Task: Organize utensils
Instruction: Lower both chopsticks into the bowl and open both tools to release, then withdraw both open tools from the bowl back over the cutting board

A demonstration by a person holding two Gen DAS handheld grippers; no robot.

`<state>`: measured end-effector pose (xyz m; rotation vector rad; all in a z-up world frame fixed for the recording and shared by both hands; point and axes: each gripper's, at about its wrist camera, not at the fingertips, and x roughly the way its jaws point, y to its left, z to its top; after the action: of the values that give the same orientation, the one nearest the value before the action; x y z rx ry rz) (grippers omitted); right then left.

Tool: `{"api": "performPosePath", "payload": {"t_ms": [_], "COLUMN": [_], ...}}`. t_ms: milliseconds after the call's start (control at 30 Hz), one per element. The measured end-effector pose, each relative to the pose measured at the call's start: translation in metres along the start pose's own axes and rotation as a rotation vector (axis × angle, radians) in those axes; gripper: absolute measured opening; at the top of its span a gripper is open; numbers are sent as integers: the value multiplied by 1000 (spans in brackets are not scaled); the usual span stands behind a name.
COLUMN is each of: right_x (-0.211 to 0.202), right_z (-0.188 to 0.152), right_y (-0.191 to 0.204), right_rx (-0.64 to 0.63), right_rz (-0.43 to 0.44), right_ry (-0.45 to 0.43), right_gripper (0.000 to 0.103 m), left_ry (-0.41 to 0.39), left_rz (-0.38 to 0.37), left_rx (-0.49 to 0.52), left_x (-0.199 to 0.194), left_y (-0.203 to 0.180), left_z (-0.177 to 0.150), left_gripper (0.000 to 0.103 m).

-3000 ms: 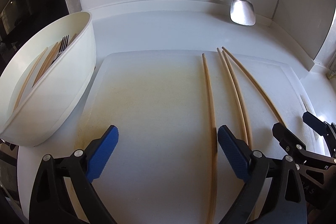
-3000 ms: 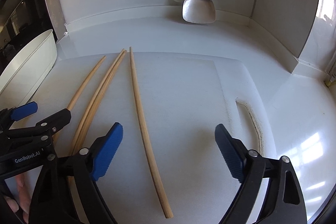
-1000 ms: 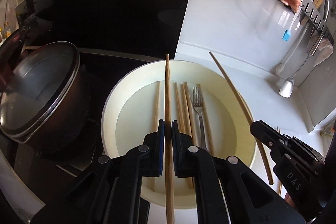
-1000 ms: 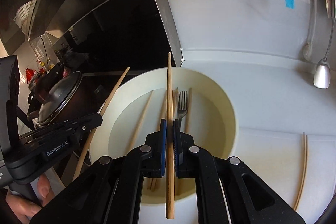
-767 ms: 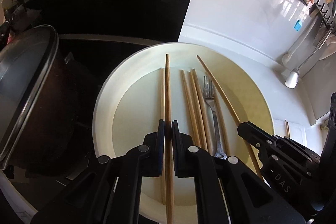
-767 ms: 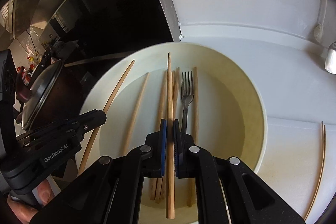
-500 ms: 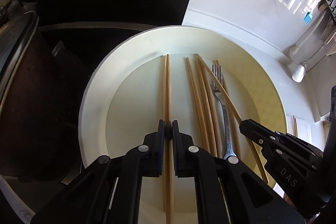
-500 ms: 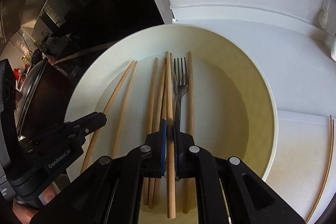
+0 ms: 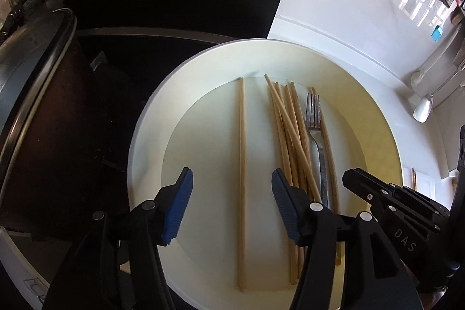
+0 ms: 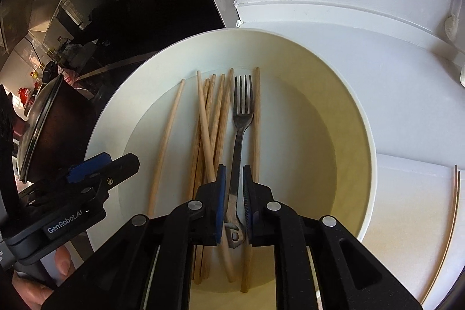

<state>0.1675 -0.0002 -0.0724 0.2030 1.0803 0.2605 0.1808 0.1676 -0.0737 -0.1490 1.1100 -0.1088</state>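
Both tongs hang over the cream bowl point(image 9: 377, 118): the left gripper point(image 9: 231, 208) has just sprung apart, jaws half-wide with the dropped chopstick point(image 9: 241, 164) lying loose between them, while the right gripper point(image 10: 232, 199) has cracked open only narrowly, nothing pinched, the fork point(image 10: 239, 135) showing below its gap. Beside that fork lies the chopstick bundle point(image 10: 213, 130). Two chopsticks point(image 10: 453, 222) wait on the cutting board point(image 10: 407, 208), off to the right. Lifting carelessly could snag the bundle (jaws sit low). Lettering reads "GenRobot.AI" and "DAS".
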Motion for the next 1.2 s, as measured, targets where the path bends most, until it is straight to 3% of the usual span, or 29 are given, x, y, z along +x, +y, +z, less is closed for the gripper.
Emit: {"api": "performPosePath", "payload": {"t_ms": [167,400,567,767,1200], "right_x": [-16,-53,-79,-106,-171], "right_z": [-8,-25,-43,-72,-160], "right_y": [-3,-4,-9,-25,-117], "right_rx": [3,21,31,87,261], "right_rz": [-4,-9,-62,-130,-296], "right_ry": [-30,-120,-169,-215,-251], "right_gripper": [26,51,54,58,60], "left_ry": [-6,-34,-70,-81,-59], "left_rz": [17,41,42,-1,-124], "left_rx": [-17,9,45,91,240], "left_x": [-13,-38,-56,-70,-80], "left_y": [7,4,-6,-24,-124], "left_z": [-6,-14,-21,-36,-91], "left_gripper": [76,88,95,96,96]}}
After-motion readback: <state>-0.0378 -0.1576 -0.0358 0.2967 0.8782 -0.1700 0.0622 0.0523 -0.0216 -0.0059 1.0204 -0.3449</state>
